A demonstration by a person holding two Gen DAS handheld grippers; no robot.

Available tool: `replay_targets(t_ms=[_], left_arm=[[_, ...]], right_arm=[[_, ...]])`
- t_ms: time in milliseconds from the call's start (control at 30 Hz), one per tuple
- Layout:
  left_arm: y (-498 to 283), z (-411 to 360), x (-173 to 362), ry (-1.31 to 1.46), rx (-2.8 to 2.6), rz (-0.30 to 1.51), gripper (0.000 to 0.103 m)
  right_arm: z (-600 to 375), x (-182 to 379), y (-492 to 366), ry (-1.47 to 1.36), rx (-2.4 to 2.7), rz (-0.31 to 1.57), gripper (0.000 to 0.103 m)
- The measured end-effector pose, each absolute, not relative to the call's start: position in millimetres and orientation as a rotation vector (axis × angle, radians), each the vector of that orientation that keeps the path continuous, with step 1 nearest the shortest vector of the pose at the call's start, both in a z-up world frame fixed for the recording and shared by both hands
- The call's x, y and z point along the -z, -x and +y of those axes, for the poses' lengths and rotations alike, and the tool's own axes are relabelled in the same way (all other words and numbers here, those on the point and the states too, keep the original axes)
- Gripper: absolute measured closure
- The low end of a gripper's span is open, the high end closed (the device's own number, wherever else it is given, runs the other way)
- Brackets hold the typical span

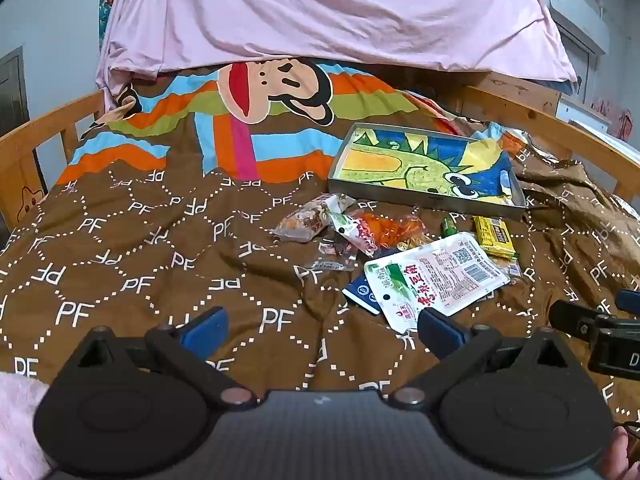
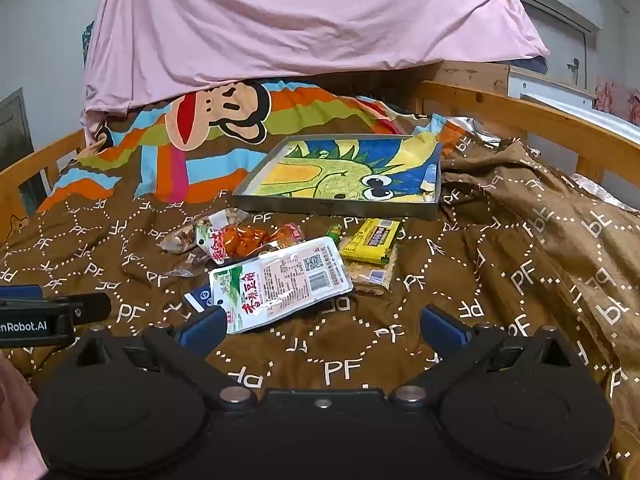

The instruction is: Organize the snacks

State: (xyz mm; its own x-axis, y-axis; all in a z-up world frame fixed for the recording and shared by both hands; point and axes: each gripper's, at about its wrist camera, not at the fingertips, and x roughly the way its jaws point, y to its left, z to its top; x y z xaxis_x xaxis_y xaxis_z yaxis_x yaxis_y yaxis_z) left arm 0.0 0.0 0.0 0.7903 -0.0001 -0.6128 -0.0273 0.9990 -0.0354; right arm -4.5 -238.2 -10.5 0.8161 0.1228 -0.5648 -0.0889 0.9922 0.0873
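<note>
Several snack packets lie in a loose pile on the brown bedspread: a large white packet with red characters [image 1: 436, 276] [image 2: 280, 282], a yellow bar [image 1: 494, 236] [image 2: 370, 240], an orange packet [image 1: 394, 230] [image 2: 244, 238] and a brownish nut packet [image 1: 300, 222] [image 2: 180, 240]. A grey tray with a dinosaur picture [image 1: 426, 168] [image 2: 344, 178] lies just behind them, holding no snacks. My left gripper [image 1: 322, 330] is open and empty, its right finger near the white packet. My right gripper [image 2: 320, 328] is open and empty, its left finger at the white packet's near corner.
A pink sheet [image 1: 320, 12] hangs over the far end of the bed. Wooden bed rails [image 1: 560, 128] [image 2: 520, 112] run along both sides. The other gripper shows at the right edge in the left wrist view [image 1: 600, 328] and at the left edge in the right wrist view [image 2: 48, 316].
</note>
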Motion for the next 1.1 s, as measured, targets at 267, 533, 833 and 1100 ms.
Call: replay_targets(t_ms=[267,533,833,1100], left_arm=[[2.1,1.3,-0.7,0.047,-0.012,0.663,0.000],[3.2,-1.6,5.0,0.042,-0.013,0.673,0.001],[2.1,-1.6,3.9,0.037,-0.012,0.679,0.000],[0.4,-1.5,3.3,0.035,-0.011,0.681,0.001]], right_arm=[[-237.7,10.9,4.2,-0.067,-0.109,0.584,0.001],[-236.0,11.7,3.4,-0.050,-0.113,0.608,0.001],[-237.5,9.7,4.7,-0.052,-0.113,0.608,0.001],[-237.0,11.1,4.3,-0.052,-0.115,0.609,0.001]])
